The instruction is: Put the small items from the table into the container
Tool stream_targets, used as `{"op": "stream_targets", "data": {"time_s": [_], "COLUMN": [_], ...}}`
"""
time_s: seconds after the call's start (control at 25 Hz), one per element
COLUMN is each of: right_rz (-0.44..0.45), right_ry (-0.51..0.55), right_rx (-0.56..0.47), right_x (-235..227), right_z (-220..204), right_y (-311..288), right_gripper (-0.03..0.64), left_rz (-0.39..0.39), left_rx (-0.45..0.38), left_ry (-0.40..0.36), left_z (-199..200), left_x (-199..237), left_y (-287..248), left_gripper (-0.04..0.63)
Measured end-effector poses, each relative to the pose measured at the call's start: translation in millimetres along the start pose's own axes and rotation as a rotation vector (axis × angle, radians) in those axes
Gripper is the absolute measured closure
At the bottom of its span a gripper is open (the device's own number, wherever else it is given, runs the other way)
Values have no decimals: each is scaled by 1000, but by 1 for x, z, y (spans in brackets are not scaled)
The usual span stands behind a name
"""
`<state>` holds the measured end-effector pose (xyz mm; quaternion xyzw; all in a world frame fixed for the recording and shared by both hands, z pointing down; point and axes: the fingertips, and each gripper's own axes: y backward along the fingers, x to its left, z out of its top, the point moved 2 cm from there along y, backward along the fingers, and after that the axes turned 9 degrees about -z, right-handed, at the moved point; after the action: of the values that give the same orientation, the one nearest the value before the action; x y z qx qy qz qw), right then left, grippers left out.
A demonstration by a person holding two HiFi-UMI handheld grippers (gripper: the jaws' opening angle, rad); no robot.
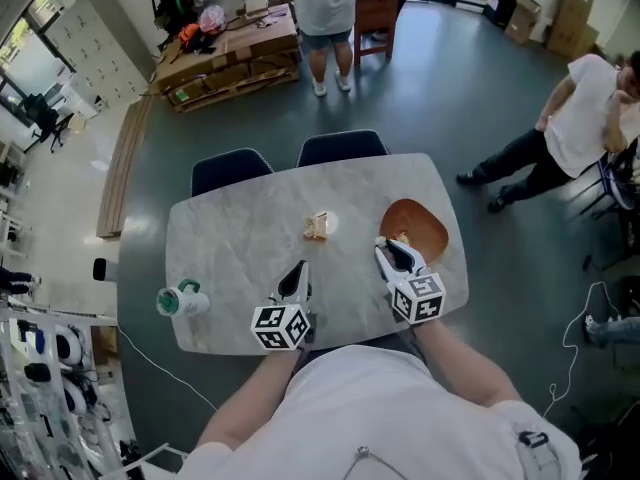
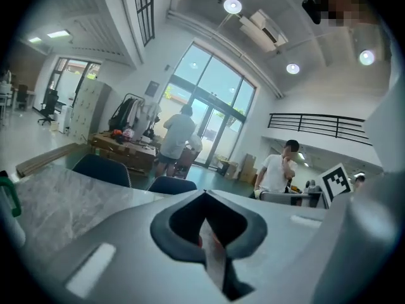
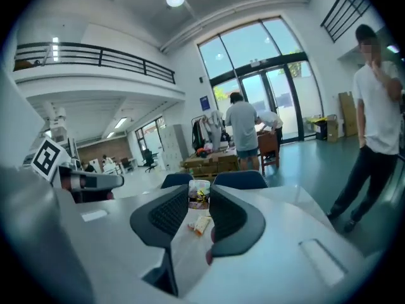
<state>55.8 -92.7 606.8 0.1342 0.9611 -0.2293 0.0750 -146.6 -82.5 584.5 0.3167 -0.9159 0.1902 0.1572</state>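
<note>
On the marble table (image 1: 240, 238) a brown bowl-shaped container (image 1: 422, 228) sits at the right. A small tan packet (image 1: 317, 226) lies mid-table. My right gripper (image 1: 386, 248) hovers at the container's near-left rim. In the right gripper view it (image 3: 198, 198) is shut on a small colourful packet (image 3: 198, 194) at the fingertips. Lower in the gap a tan snack (image 3: 201, 224) shows on the table beyond. My left gripper (image 1: 299, 271) is over the table's front part. In its own view the jaw tips (image 2: 204, 196) meet, with only a thin pale strip in the slit.
A white and green item (image 1: 180, 300) lies near the table's front left corner. Two dark blue chairs (image 1: 290, 160) stand at the far side. A person (image 1: 326, 8) stands by a wooden pallet table behind, and another (image 1: 570, 128) leans at the right.
</note>
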Motion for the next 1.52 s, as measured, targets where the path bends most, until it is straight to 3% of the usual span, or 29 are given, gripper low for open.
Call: {"op": "stream_targets", "data": {"time_s": [0.16,0.4,0.72,1.16,1.52], "right_rz": [-108,-259,-307,-240,-191], "right_ry": [-54,-111,-140,-129,-105], "right_rx": [-82,-57,6,215,479], "right_x": [-27,-81,-120,-161,-201], "right_z": [22,7,-8,-53,-116], "right_y": [42,77,79,21,-62], "right_gripper": [485,485,485,485,485], "left_rz": [-71,-139,-146,-5,135], "left_rx": [12,66,100,162,226], "left_ry": [-18,-29,-28,5,71], "left_z": [8,-3,-18,-51,-95], "left_x": [-28,-64,-82,-69,-48], "left_y": [-25,-57,-77,-79,-65], "left_gripper": [593,593,593,593,593]}}
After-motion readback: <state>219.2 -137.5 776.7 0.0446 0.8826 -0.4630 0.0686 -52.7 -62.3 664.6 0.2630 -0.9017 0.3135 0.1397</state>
